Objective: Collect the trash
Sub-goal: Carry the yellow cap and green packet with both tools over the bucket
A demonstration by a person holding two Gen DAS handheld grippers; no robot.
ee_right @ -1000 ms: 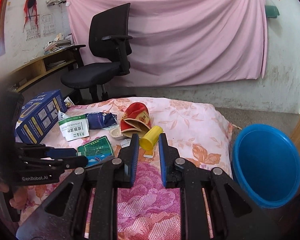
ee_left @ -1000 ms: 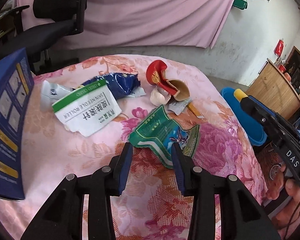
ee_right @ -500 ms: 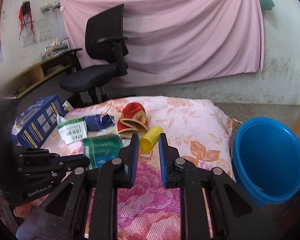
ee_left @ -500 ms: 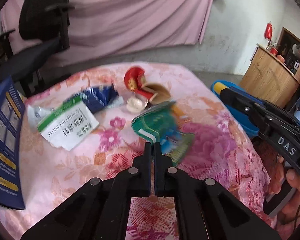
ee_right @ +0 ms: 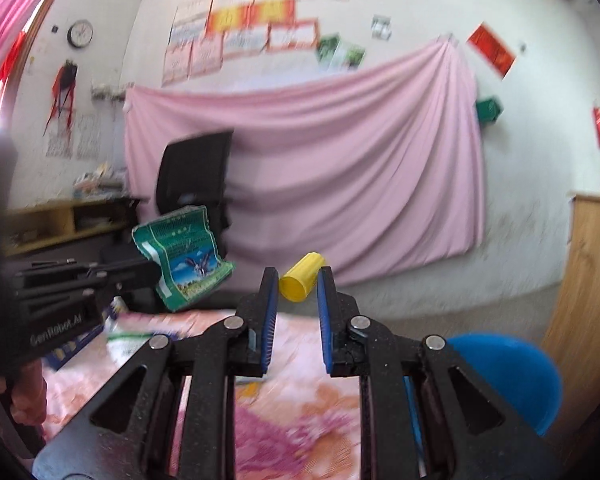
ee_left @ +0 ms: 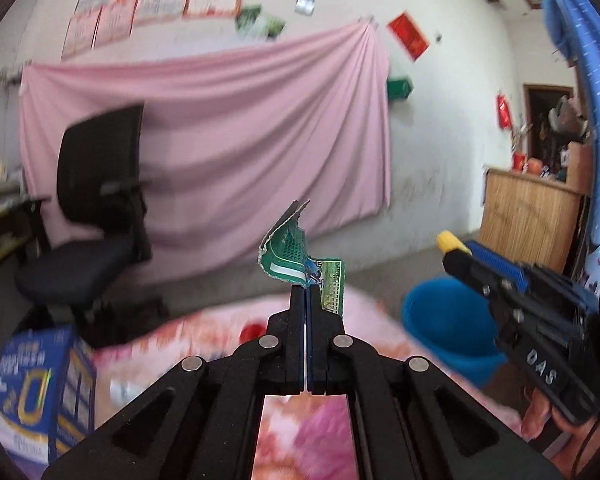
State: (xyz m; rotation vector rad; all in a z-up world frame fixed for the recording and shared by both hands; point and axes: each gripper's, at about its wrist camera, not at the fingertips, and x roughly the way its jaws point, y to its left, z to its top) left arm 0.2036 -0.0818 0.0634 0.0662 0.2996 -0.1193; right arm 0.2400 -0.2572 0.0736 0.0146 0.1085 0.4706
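1. Left wrist view, surroundings: white wall with blurred posters along the top; pink cloth (ee_left: 220, 136) draped across it; black office chair (ee_left: 96, 216) in front of the cloth at left; wooden cabinet (ee_left: 528, 220) at right; floral pink tablecloth (ee_left: 300, 420) low in frame, blurred.
2. Left wrist view, gripper: left gripper (ee_left: 306, 292) clenched, jaws pressed together on the lower edge of a green wrapper (ee_left: 296, 256); wrapper held up in the air above the tablecloth, crumpled, its top corner standing upward, one flap hanging down to the right of the jaws.
3. Left wrist view, other things: blue bucket (ee_left: 448, 332) on the floor beyond the table's right edge; blue box (ee_left: 36, 392) standing at the table's left edge; something red (ee_left: 252, 332) on the cloth behind the jaws, too blurred to name; right gripper (ee_left: 456, 258) seen from the side at right, a yellow cup (ee_left: 449, 240) at its tip; a hand (ee_left: 556, 428) holds its handle.
4. Right wrist view, surroundings: same wall and pink cloth; round clock (ee_right: 80, 33) high at left; wooden shelf (ee_right: 60, 220) at left.
5. Right wrist view, gripper: right gripper jaws parted with the yellow cup between the blue pads; the cup sits lifted off the table, tilted, open end toward the camera; whether the pads actually press it I cannot tell.
6. Right wrist view, other things: left gripper enters from the left, holding the green wrapper aloft, printed face showing; blue bucket at lower right, below and right of the jaws.
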